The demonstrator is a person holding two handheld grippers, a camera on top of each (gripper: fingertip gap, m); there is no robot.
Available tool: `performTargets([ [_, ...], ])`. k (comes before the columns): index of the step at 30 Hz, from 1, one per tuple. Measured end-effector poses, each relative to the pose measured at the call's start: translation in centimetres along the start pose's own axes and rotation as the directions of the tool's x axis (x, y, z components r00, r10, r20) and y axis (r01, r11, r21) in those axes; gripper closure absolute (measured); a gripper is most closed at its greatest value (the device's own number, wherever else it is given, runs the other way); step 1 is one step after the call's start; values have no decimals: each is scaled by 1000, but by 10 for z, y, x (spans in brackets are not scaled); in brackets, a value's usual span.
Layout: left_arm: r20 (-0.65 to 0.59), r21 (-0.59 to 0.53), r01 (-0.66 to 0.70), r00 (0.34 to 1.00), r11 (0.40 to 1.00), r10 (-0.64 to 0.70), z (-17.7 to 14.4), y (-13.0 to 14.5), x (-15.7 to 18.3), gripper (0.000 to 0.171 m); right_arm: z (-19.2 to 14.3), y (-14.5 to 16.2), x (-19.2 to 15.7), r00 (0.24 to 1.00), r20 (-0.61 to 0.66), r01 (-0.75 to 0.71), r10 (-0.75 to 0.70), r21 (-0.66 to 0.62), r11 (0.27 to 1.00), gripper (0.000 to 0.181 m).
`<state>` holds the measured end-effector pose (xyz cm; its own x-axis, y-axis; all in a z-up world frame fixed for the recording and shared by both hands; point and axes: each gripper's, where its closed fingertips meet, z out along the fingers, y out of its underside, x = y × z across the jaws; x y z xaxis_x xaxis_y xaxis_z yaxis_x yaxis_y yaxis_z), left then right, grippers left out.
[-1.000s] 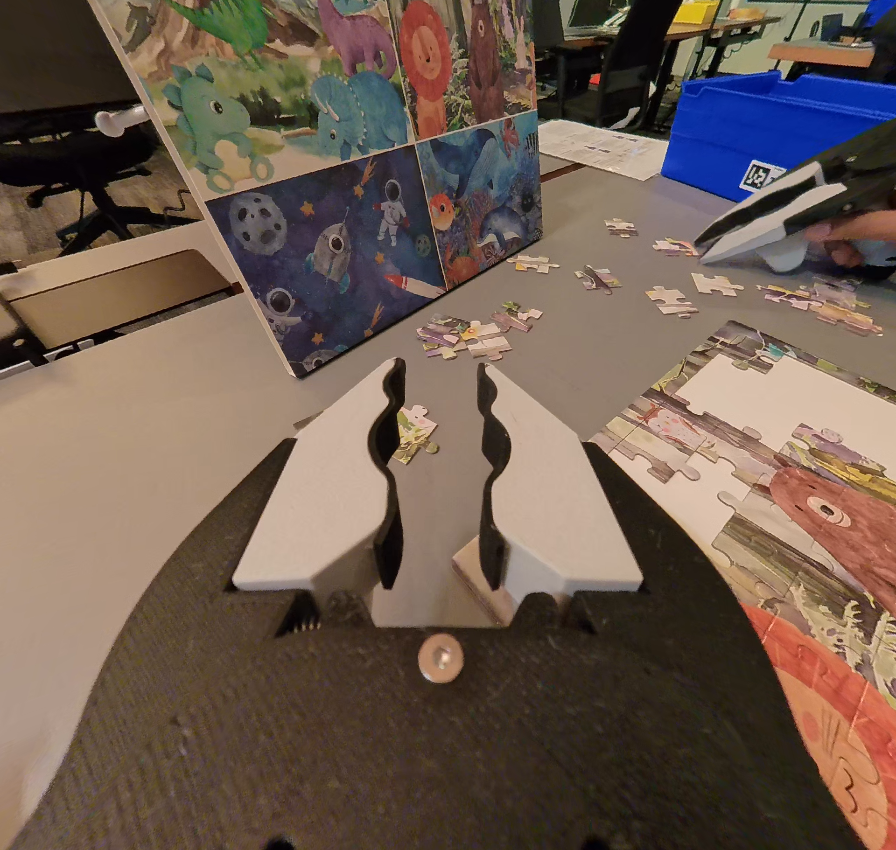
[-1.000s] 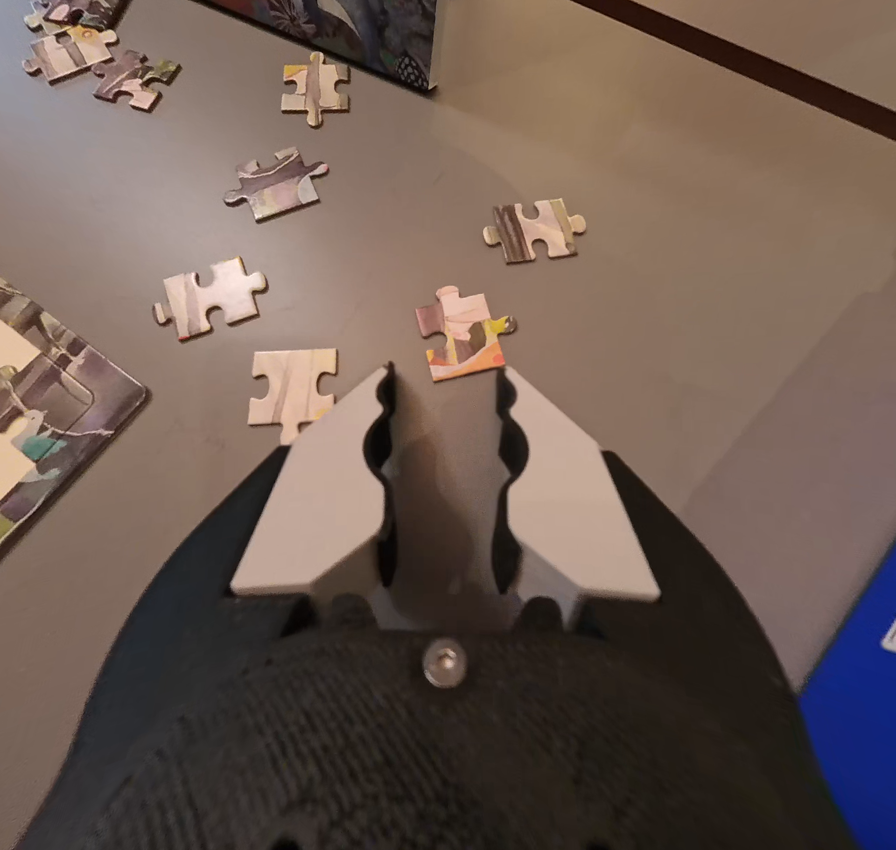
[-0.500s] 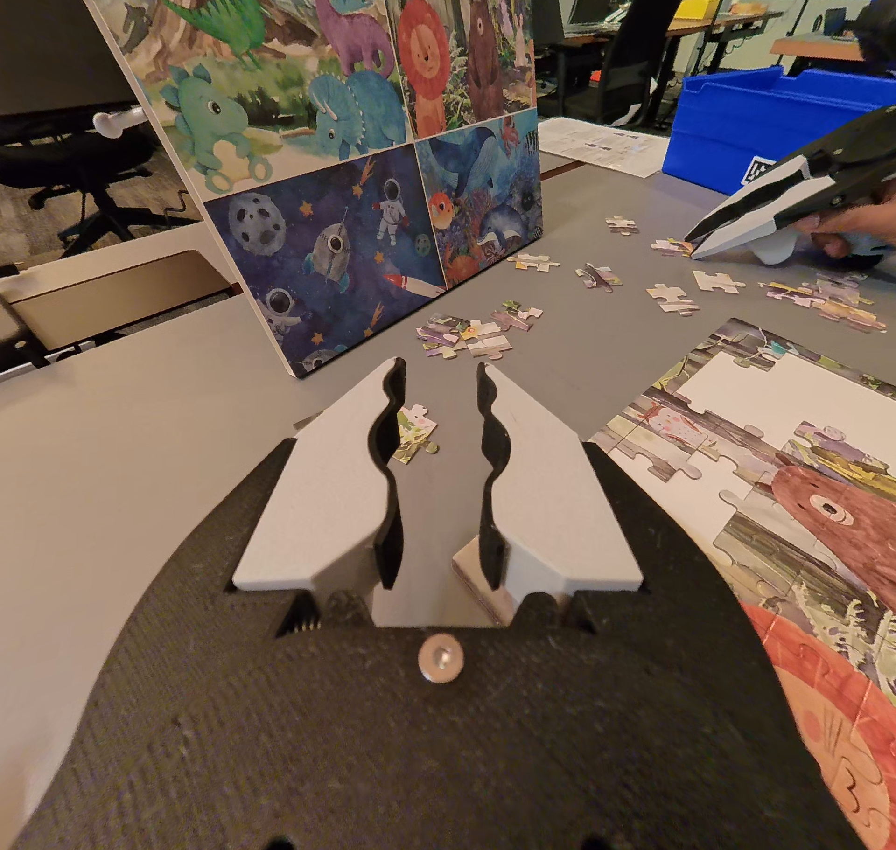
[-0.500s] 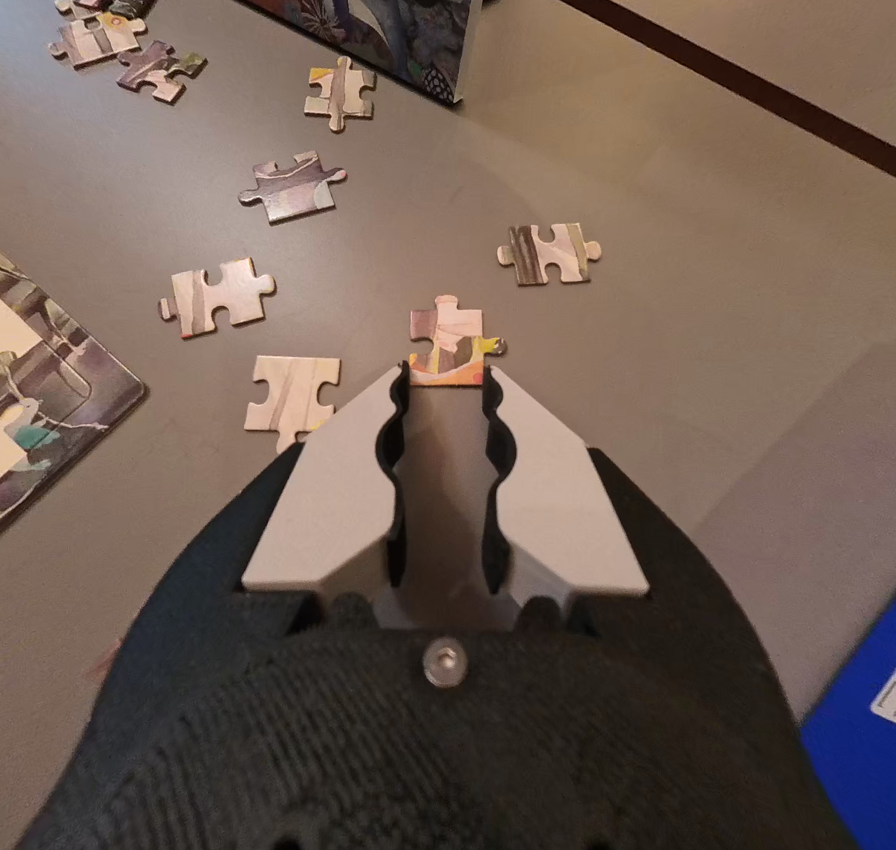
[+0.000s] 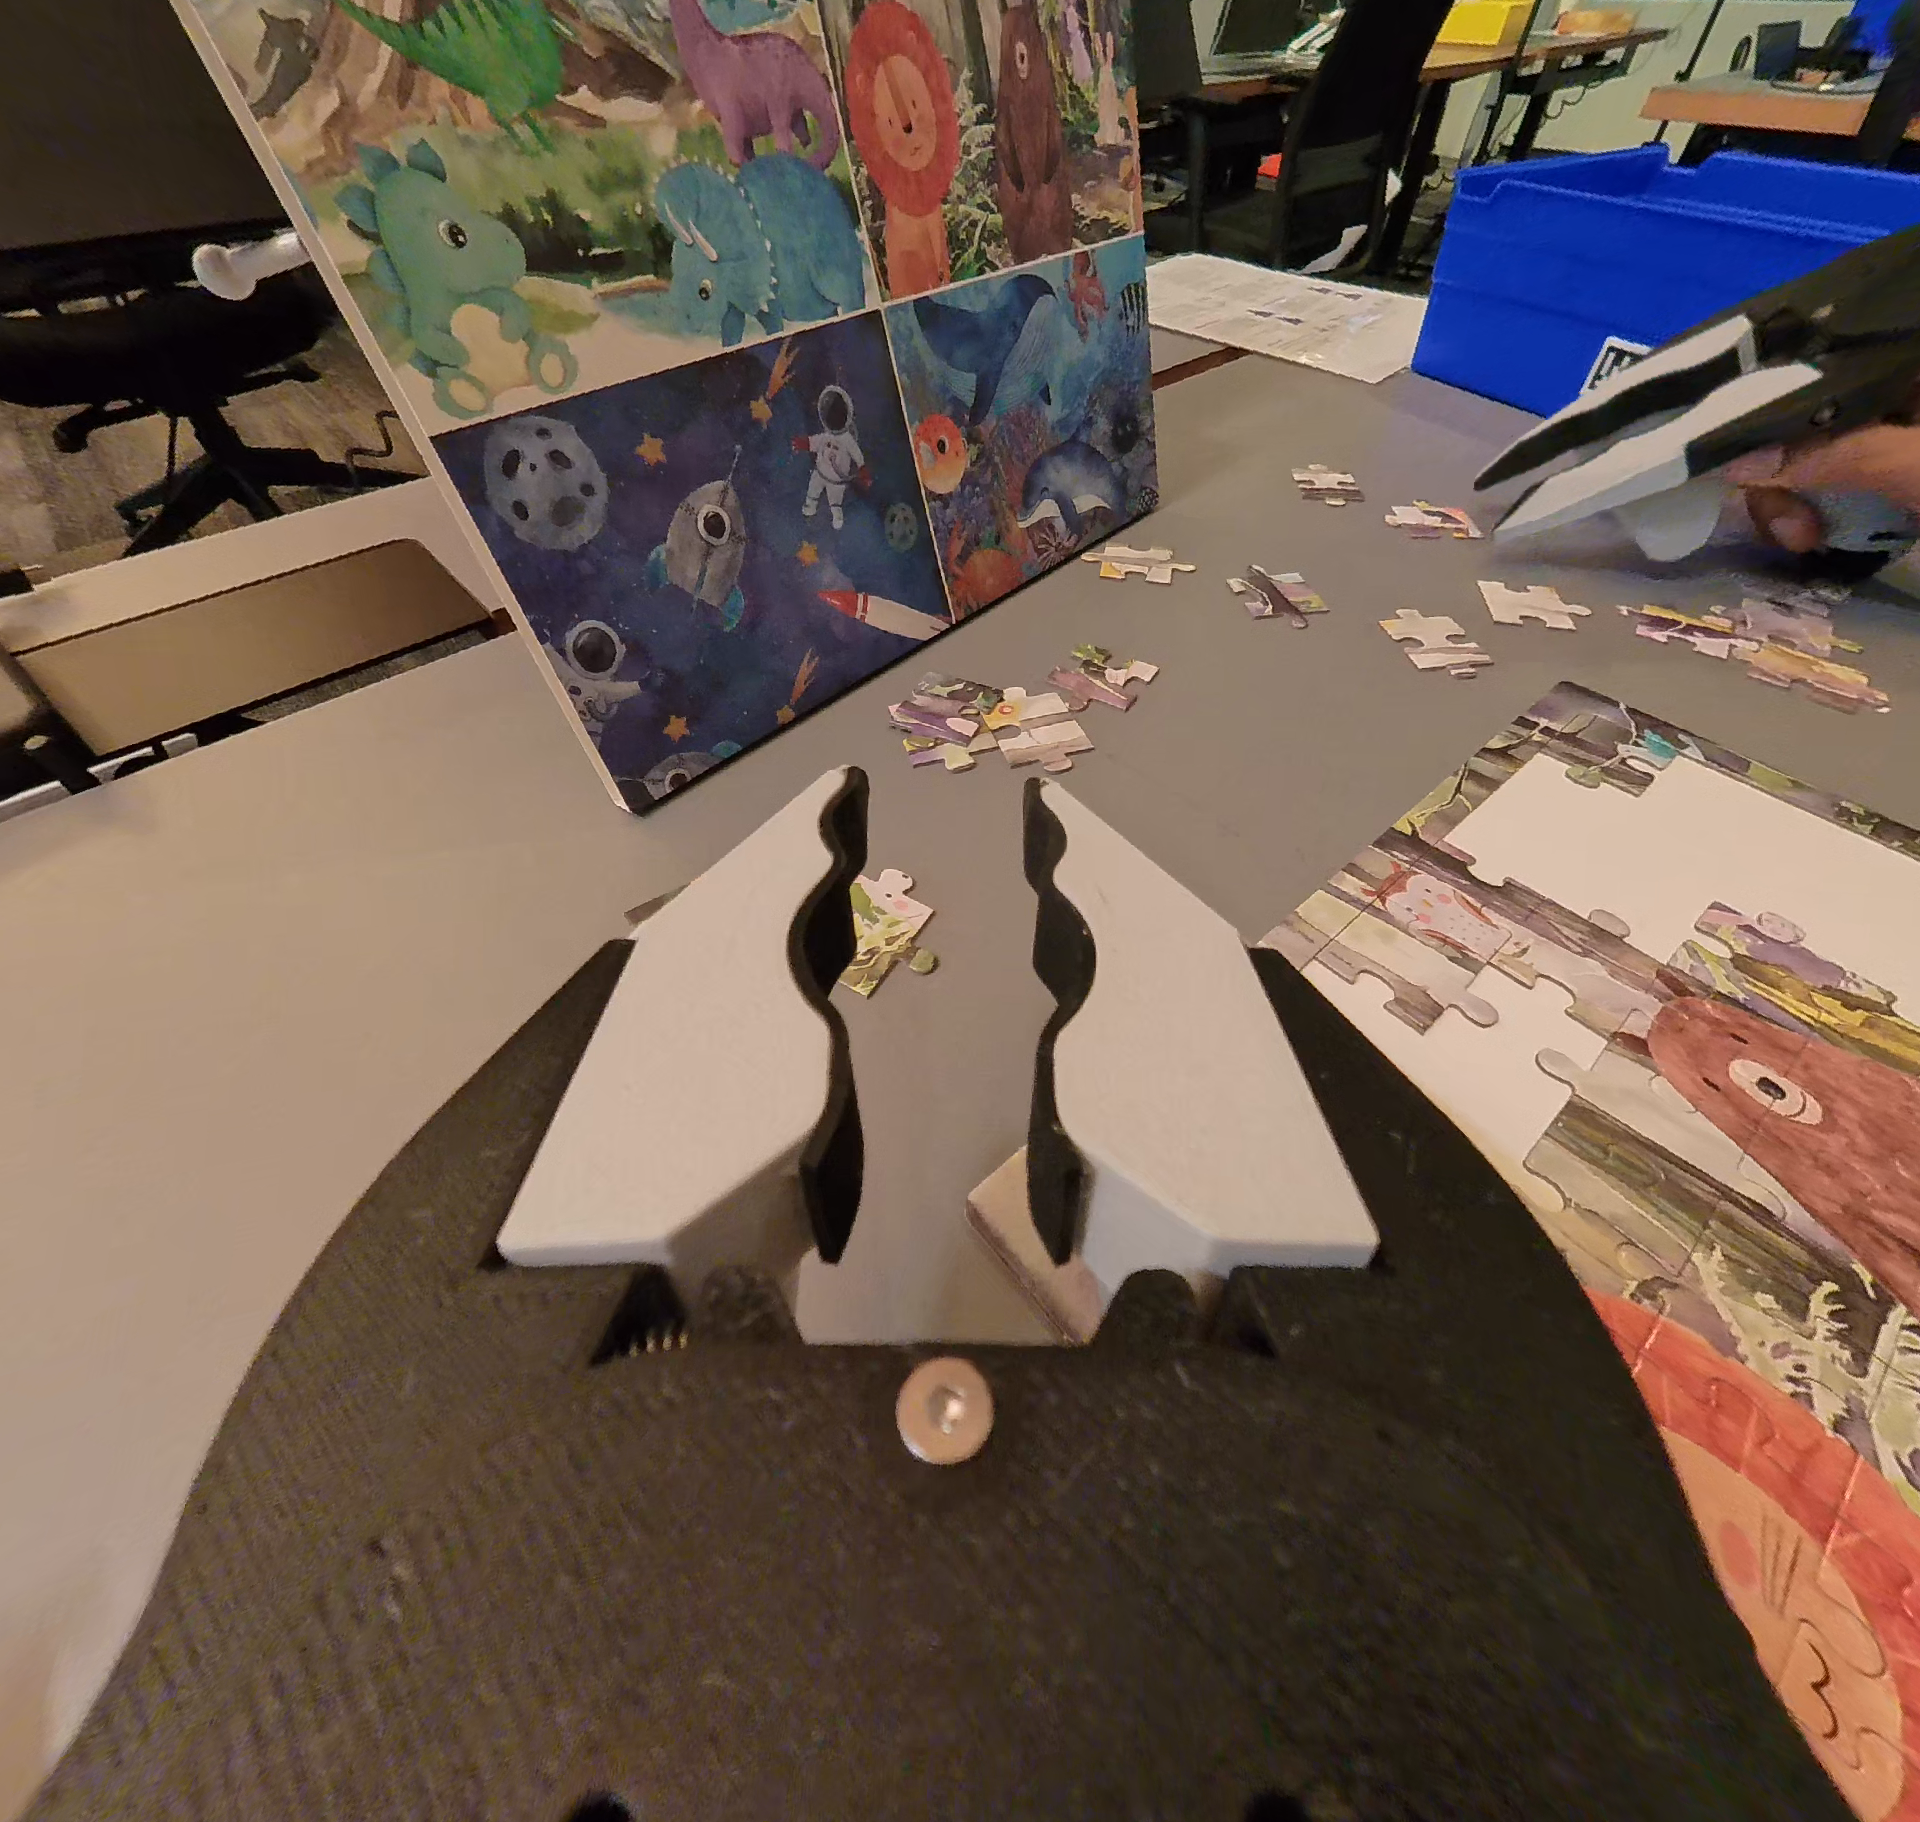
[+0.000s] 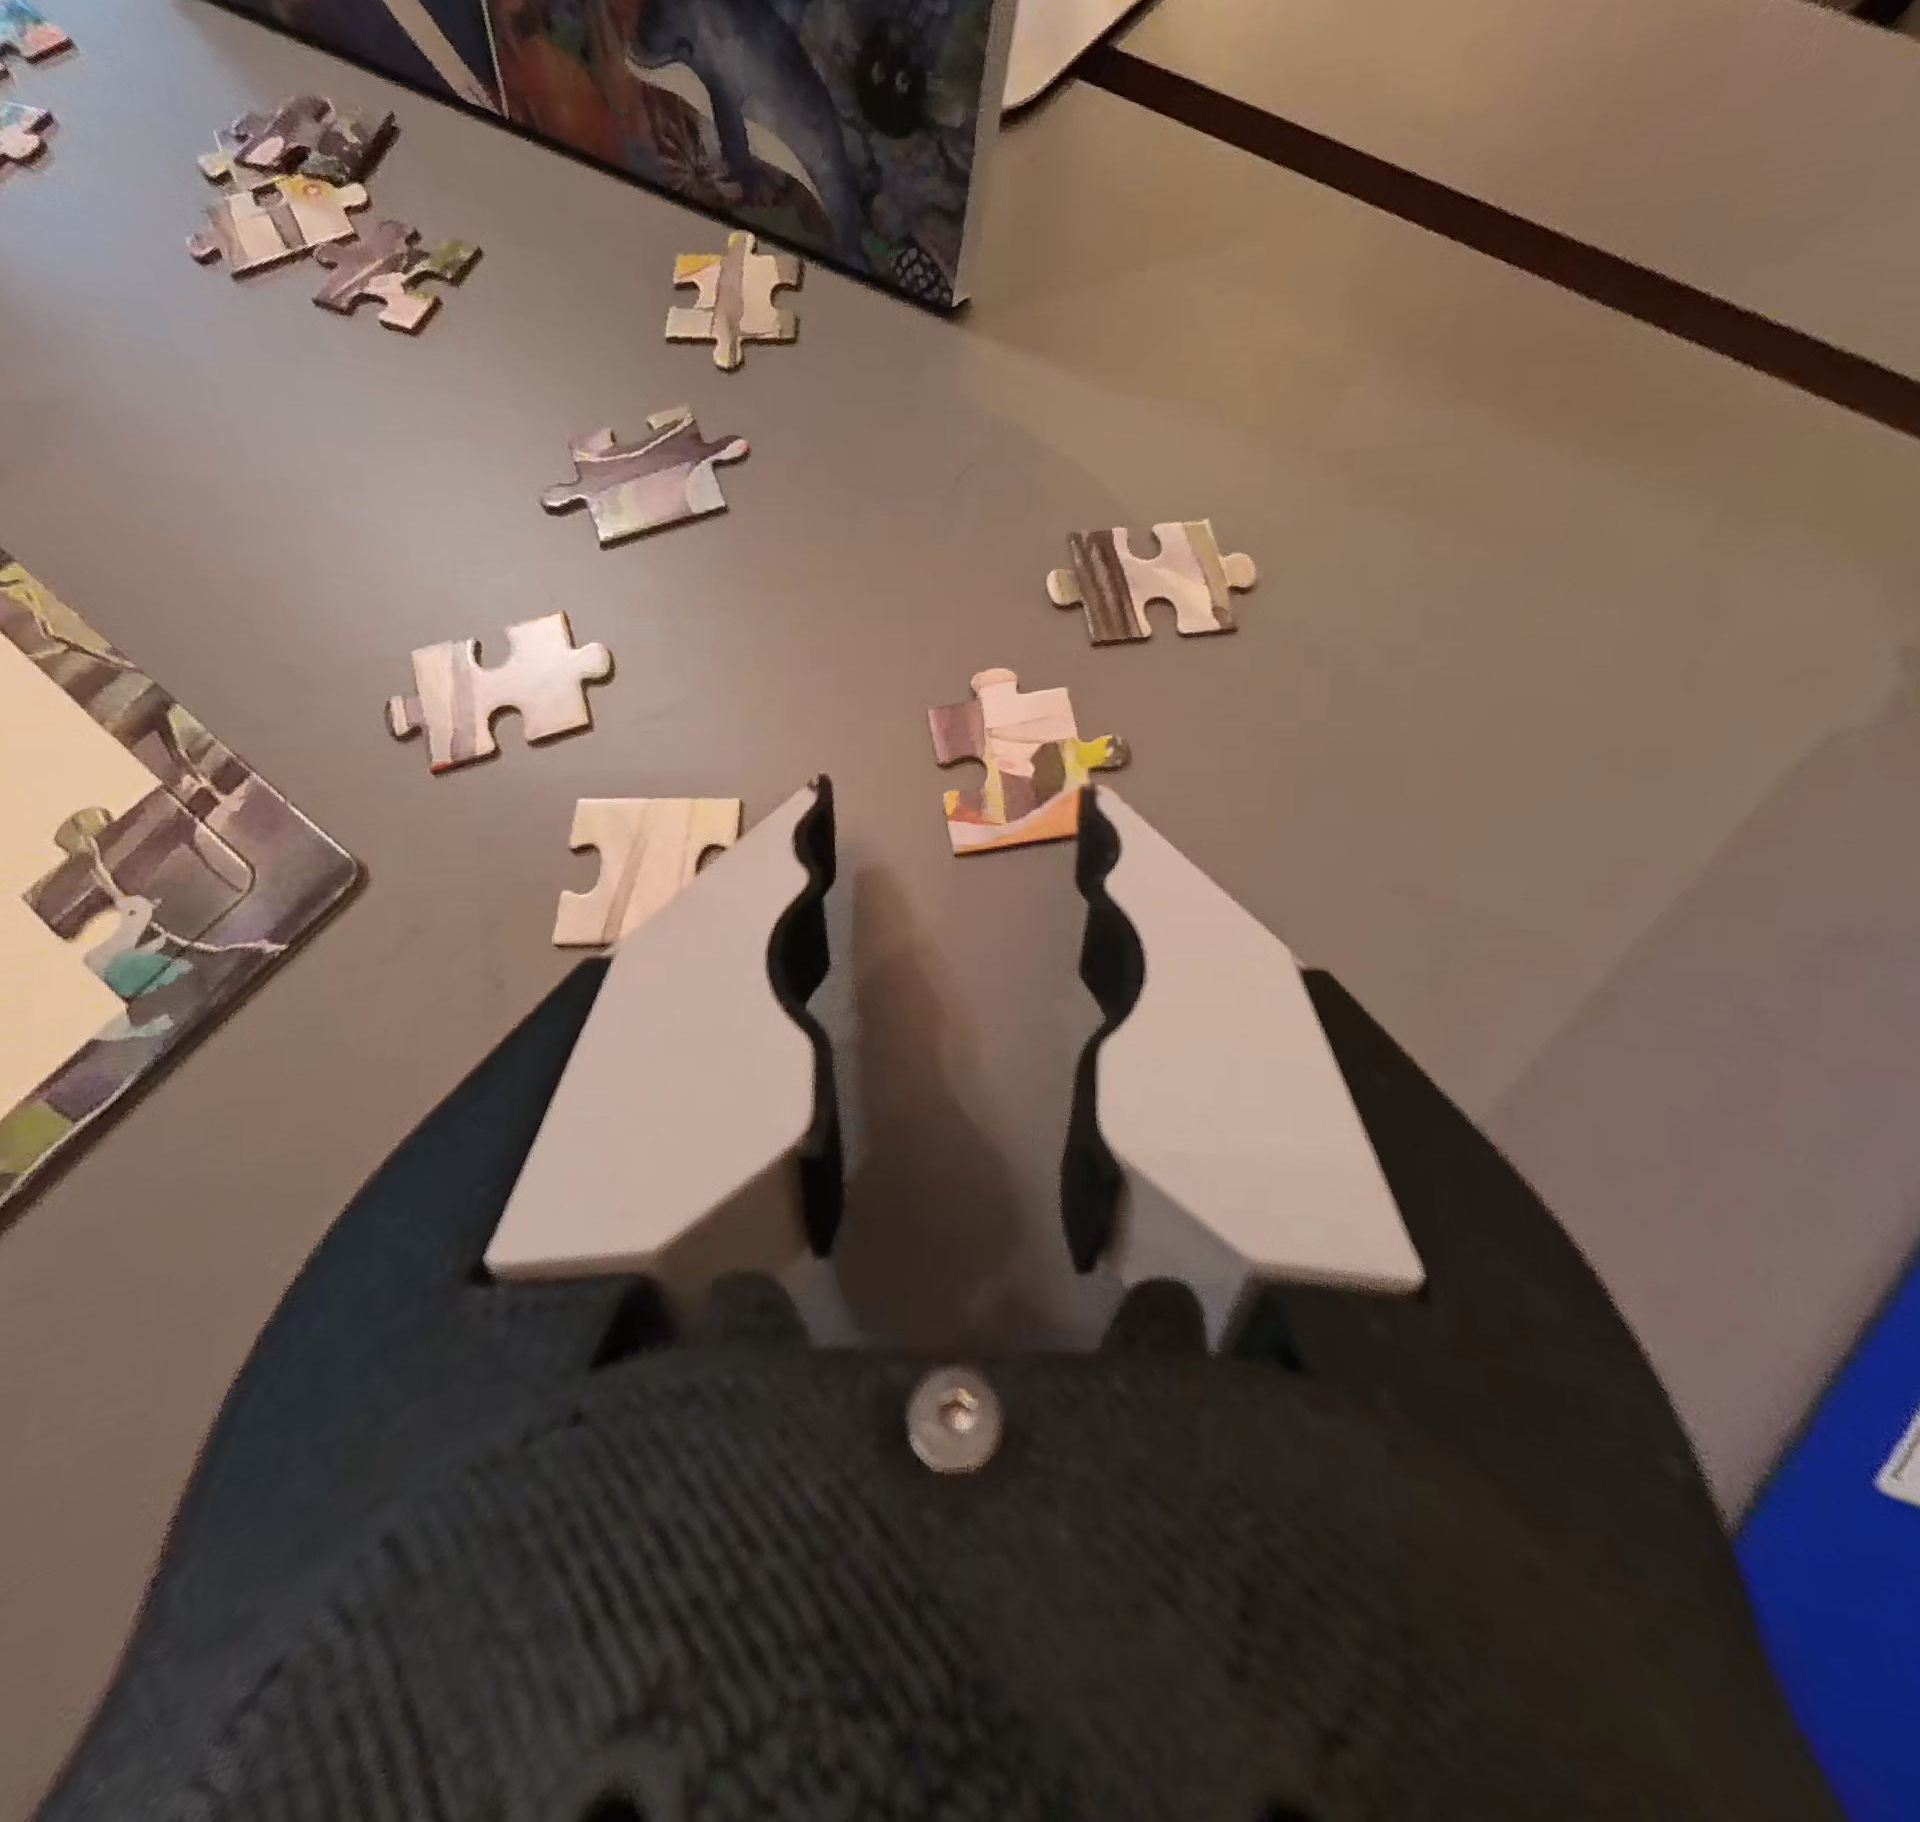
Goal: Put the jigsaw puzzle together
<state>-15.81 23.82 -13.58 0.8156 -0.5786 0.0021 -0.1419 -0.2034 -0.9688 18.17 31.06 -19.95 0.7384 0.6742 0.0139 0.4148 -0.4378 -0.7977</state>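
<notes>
My right gripper has its fingers spread, empty, with a loose puzzle piece on the bench just beyond them. My left gripper, also spread, half-hides another piece. The assembled puzzle is cut off at the right.

Two matching claws, left and right: pale grey wedge-shaped fingers with wavy black inner pads, seated in ribbed black bodies, a single silver screw centred below each pair. Small black-and-white square marker on the right claw's side.
</notes>
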Motion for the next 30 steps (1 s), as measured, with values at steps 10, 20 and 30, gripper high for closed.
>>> performTargets([
  [10,0,-2,-4,1000,1000,4,0,0,0,144,6,11,-16,996,87,36,-29,-76,996,181],
  [20,0,-3,-5,1000,1000,5,0,0,1,144,7,3,-15,989,71,-122,126,-50,991,134],
  [30,-1,-11,-15,1000,1000,15,1,1,2,144,28,-6,-23,998,-47,-53,49,-86,995,147],
])
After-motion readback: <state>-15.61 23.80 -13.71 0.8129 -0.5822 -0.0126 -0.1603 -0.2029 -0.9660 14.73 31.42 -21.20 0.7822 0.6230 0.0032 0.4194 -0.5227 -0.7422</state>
